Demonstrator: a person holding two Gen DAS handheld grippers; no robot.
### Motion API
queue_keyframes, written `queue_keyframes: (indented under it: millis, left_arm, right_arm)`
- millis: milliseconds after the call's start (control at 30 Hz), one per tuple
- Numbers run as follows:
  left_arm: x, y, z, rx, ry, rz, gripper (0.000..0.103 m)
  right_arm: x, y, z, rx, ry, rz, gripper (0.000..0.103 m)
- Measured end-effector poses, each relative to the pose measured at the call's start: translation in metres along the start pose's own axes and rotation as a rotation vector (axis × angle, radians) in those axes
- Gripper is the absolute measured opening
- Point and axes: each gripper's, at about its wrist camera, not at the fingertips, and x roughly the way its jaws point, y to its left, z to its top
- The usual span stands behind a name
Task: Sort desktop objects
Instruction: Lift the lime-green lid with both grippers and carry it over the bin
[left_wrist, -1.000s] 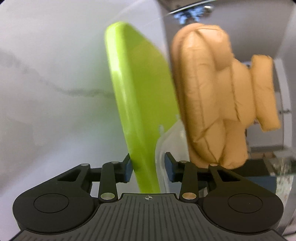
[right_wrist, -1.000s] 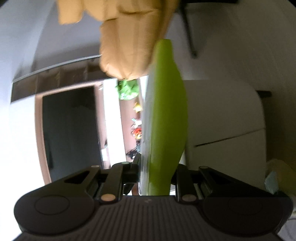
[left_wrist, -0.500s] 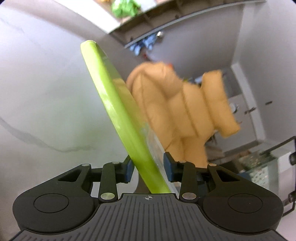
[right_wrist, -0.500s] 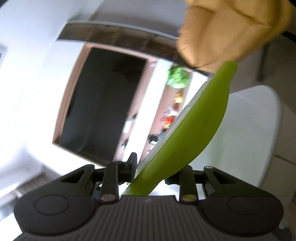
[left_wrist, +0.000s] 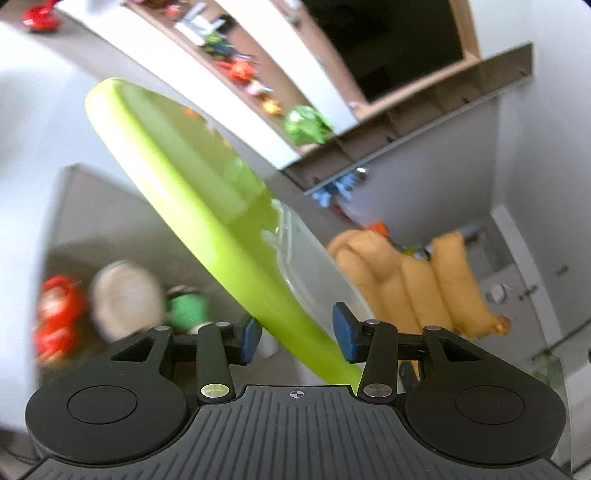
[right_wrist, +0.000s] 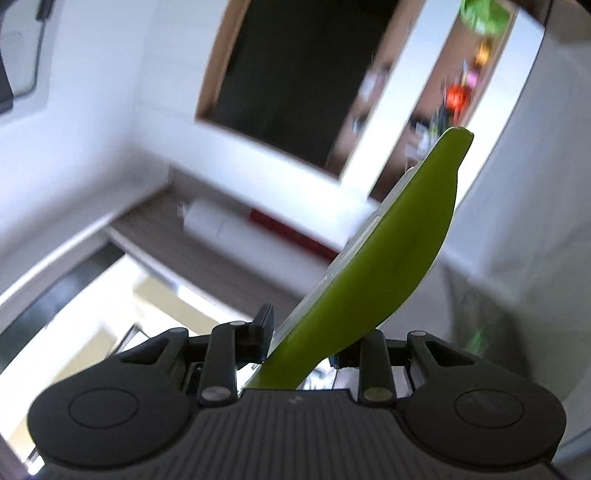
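A lime-green flat lid or tray (left_wrist: 192, 192) with a clear plastic part (left_wrist: 317, 269) on its inner side is held by both grippers, tilted in the air. My left gripper (left_wrist: 297, 332) is shut on one edge of it. My right gripper (right_wrist: 306, 339) is shut on another edge; the tray shows there too (right_wrist: 388, 266), rising up to the right. Several blurred desktop objects lie below at the left: red items (left_wrist: 55, 317), a beige round thing (left_wrist: 125, 299) and a green one (left_wrist: 188, 310).
An orange puffy sofa (left_wrist: 417, 280) stands at the right. A shelf with toys (left_wrist: 258, 74) and a dark screen (left_wrist: 388, 40) are on the wall. The right wrist view shows a wooden ledge (right_wrist: 229, 266) with a white roll (right_wrist: 210, 225).
Both grippers have swung round with the green tray in them. The sofa has slid from close behind the tray to the far right, and the desktop objects have come into the left wrist view.
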Motion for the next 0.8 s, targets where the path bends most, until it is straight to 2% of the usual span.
queue_keyframes:
  millis: [133,200,300,400,467,633,767,800]
  left_arm:
    - [-0.009,0.027,-0.011,-0.067,0.013,0.013,0.047]
    - [-0.011,0.043,-0.012,-0.105,0.028,0.002,0.047]
    - [-0.003,0.056,-0.016,-0.143,0.069,0.001,0.048]
    - [-0.012,0.069,-0.024,-0.113,0.134,0.018,0.053]
    - [-0.018,0.070,-0.026,-0.092,0.147,0.014,0.053]
    - [-0.055,0.075,-0.017,-0.075,0.067,0.040,0.054]
    - [-0.094,0.094,0.006,-0.123,-0.082,0.107,0.060]
    - [-0.103,0.100,0.012,-0.149,-0.119,0.112,0.061]
  right_arm:
    - [0.011,0.006,-0.039,0.040,0.079,-0.020,0.032]
    - [0.008,0.004,-0.047,0.040,0.089,-0.037,0.032]
    - [0.003,-0.002,-0.040,0.016,0.091,-0.063,0.031]
    - [0.002,0.001,-0.038,0.011,0.102,-0.096,0.029]
    - [0.008,-0.004,-0.036,0.026,0.119,-0.138,0.028]
    - [0.006,-0.029,-0.040,0.109,0.144,-0.162,0.027]
    - [0.006,-0.045,-0.041,0.163,0.166,-0.160,0.029]
    - [0.007,-0.049,-0.042,0.174,0.174,-0.161,0.032]
